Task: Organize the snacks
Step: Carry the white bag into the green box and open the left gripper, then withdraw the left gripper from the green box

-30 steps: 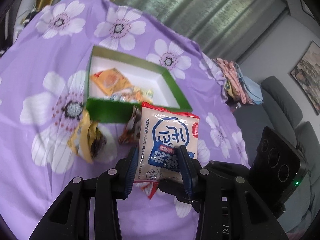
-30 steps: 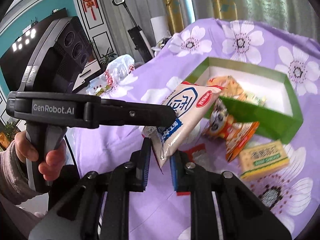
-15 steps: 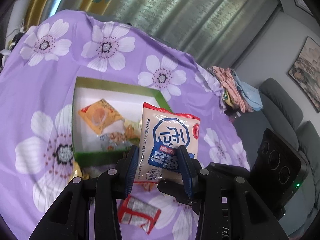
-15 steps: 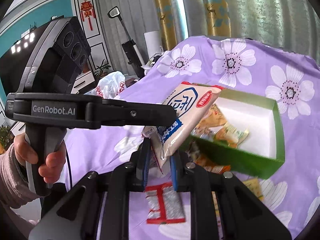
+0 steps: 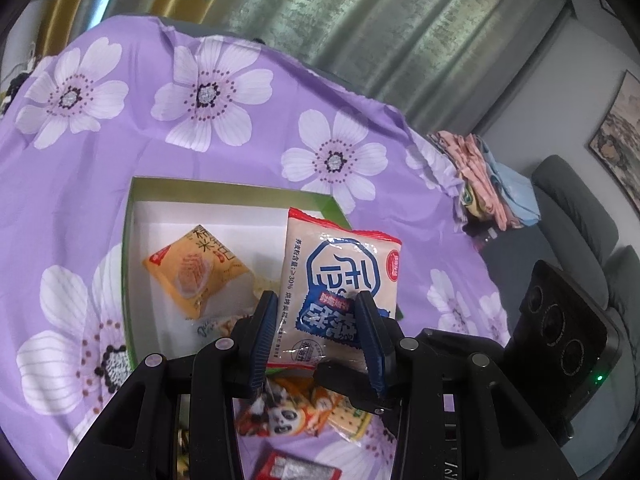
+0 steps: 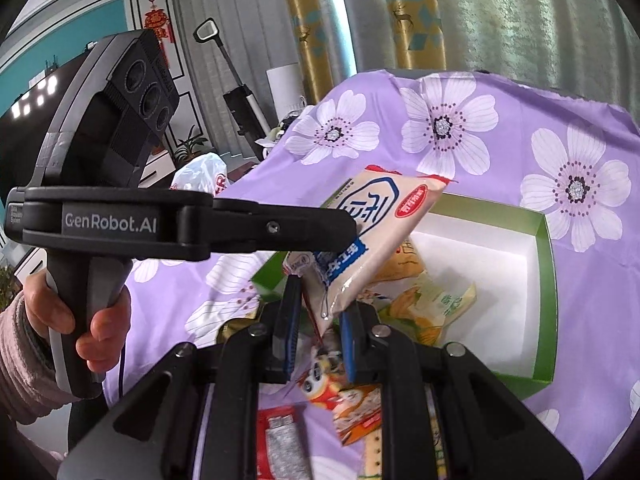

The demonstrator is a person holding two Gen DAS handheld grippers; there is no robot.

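Since a second ago you've carried the glossy cream snack packet [image 5: 340,280] from short of the green cardboard box [image 5: 127,240] to above its near edge. Your left gripper [image 5: 316,320] clamps the packet's crinkled lower half, packet rising toward twelve o'clock. Your right gripper [image 6: 318,316] pinches its sealed bottom corner, packet leaning toward one o'clock over the white-lined interior
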